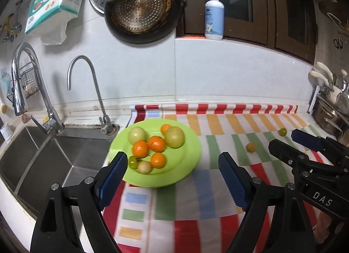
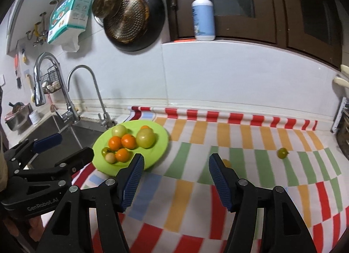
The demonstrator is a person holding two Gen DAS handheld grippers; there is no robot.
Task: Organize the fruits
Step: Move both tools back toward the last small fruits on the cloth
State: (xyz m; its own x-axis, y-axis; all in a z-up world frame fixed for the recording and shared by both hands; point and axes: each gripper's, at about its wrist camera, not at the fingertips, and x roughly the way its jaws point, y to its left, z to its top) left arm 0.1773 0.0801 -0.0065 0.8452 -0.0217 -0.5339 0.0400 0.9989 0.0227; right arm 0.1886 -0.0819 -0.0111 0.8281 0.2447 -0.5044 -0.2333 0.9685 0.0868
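A lime-green plate (image 1: 189, 154) sits on the striped cloth beside the sink. It holds several oranges (image 1: 156, 143), two large pale-green fruits (image 1: 174, 136), a small green tomato (image 1: 133, 162) and a small tan fruit (image 1: 144, 167). Loose on the cloth to the right lie a small yellow fruit (image 1: 251, 147) and a small green tomato (image 1: 282, 131). My left gripper (image 1: 173, 155) hovers open and empty just short of the plate. My right gripper (image 2: 176, 157) is open and empty over the cloth, and its right finger half hides the yellow fruit (image 2: 226, 162). The green tomato (image 2: 282, 153) lies farther right.
A steel sink (image 1: 43, 157) with two faucets (image 1: 82, 74) borders the plate on the left. A dark pan (image 1: 139, 10) hangs on the tiled wall and a soap bottle (image 1: 214, 16) stands on the ledge. Steel pots (image 1: 327, 113) crowd the far right.
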